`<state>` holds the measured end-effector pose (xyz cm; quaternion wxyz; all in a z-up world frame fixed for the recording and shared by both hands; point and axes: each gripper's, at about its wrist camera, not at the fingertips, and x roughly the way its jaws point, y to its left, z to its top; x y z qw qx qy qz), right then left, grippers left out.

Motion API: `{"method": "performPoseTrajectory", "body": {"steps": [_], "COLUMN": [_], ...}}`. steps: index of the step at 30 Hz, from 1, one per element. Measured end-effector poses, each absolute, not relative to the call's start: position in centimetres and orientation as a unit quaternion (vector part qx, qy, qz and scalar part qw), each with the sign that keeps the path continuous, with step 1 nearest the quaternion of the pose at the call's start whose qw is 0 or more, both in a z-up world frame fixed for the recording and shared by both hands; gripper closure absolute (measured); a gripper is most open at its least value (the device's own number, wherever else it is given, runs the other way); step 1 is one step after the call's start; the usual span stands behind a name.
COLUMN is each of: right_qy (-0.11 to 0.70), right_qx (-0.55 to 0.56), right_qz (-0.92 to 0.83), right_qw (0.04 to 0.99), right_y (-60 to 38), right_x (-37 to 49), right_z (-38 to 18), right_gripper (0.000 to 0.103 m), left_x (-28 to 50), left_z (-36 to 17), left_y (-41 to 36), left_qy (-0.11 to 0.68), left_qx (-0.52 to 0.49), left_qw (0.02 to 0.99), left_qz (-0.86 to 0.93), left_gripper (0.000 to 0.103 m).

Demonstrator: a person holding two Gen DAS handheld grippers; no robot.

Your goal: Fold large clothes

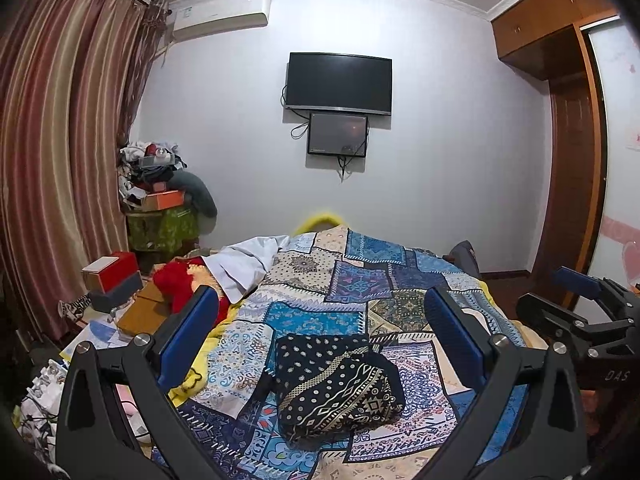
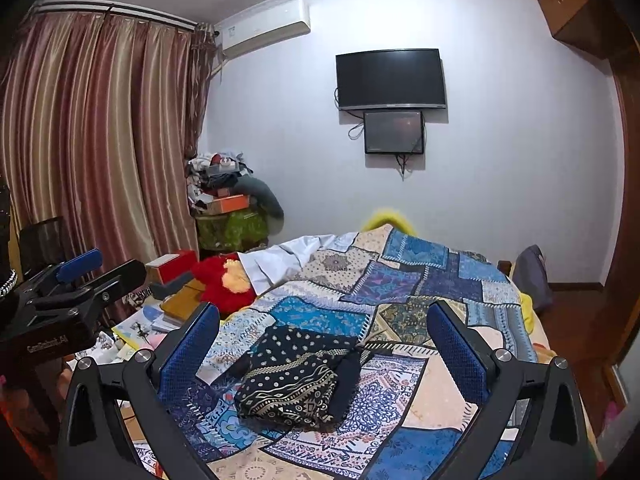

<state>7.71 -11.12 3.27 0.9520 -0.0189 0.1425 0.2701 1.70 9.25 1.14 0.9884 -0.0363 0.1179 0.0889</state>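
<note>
Right now both grippers are held up over the near end of the bed, pointing across it and tipped a little down toward the covers. The left gripper (image 1: 320,316) has its two blue fingers (image 1: 188,336) spread wide apart, and nothing is between them. The right gripper (image 2: 324,328) looks the same, with its blue fingers (image 2: 456,352) as far apart as they go and nothing pinched in them. They sit side by side, close together (each one peeks into the edge of the other's camera view). I can't see the hands that hold them. The dark patterned garment (image 1: 336,384) lies on the patchwork bedspread (image 1: 360,276), folded into a thick, lumpy bundle. It has white dots on top and zigzag bands along the near side. It rests on the bed a bit ahead of both grippers, and neither one is touching it. A plain dark flap (image 2: 348,380) sticks out from the bundle's right side. Further back on the bed there is a white cloth (image 1: 244,264) and a red plush toy (image 2: 224,280). On the far wall hang a big dark TV (image 1: 338,82) and a smaller screen (image 1: 337,135) just under it. Striped curtains (image 1: 60,152) hang on the left.
</note>
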Motion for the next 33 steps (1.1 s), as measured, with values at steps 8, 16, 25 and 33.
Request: {"method": "performPoseTrajectory", "body": {"steps": [8, 16, 25, 33], "right_qy": [0.138, 0.136, 0.137, 0.139], "right_qx": [-0.023, -0.019, -0.011, -0.009], "right_qz": [0.271, 0.265, 0.264, 0.264], "right_qw": [0.952, 0.954, 0.955, 0.954], "right_y": [-11.10, -11.32, -11.47, -11.43], "right_x": [7.55, 7.51, 7.38, 7.35], "right_z": [3.44, 3.62, 3.78, 3.83], "right_gripper": [0.000, 0.000, 0.000, 0.000], "left_x": [1.75, 1.94, 1.93, 1.90], "left_z": [1.12, 1.15, 1.10, 1.02], "left_y": [9.23, 9.46, 9.32, 9.13], "left_qy": [0.116, 0.116, 0.115, 0.115], "left_qx": [-0.036, -0.038, -0.037, -0.036], "left_qw": [0.989, 0.989, 0.989, 0.989], "left_qz": [0.088, 0.087, 0.086, 0.084], "left_gripper": [0.000, 0.000, 0.000, 0.000]}}
